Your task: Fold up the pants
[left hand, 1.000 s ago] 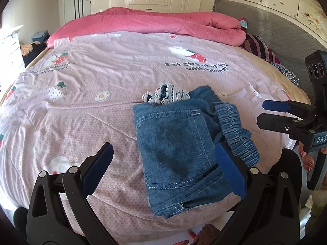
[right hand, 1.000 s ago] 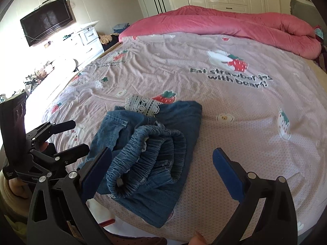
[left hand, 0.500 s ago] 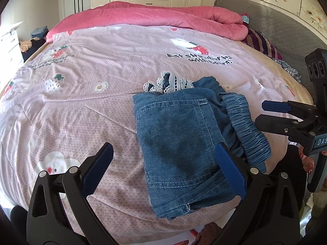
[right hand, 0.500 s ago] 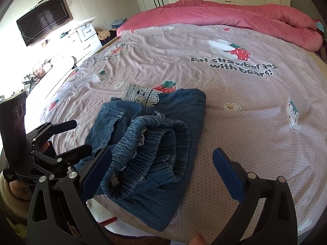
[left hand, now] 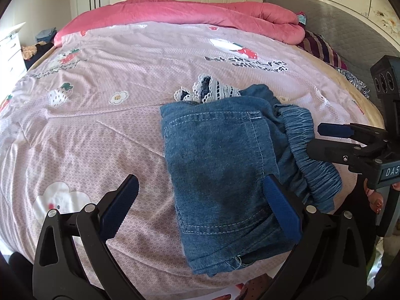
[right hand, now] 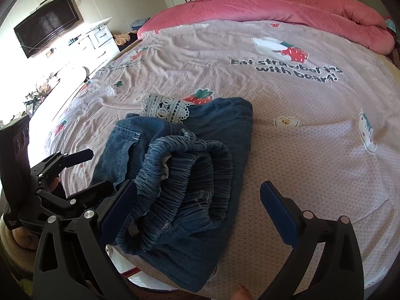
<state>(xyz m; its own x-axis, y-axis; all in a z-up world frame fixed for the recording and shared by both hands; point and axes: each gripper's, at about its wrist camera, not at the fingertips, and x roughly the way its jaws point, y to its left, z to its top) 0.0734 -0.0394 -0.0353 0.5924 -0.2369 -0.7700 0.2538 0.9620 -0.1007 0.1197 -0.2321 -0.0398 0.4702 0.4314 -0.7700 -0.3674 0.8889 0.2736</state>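
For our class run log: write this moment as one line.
left gripper: open, empty | right gripper: open, empty | jeans: folded on bed

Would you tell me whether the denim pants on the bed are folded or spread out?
Folded: the denim pants lie as a compact layered bundle, elastic waistband bunched on top.

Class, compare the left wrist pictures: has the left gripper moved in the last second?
Yes. The left gripper has tilted slightly up and eased forward: the pink quilt sits lower in its view, and the jeans lie nearer its fingers.

Left tool [left hand: 200, 207] and right tool [right hand: 200, 210] — both gaping, empty, side by side.
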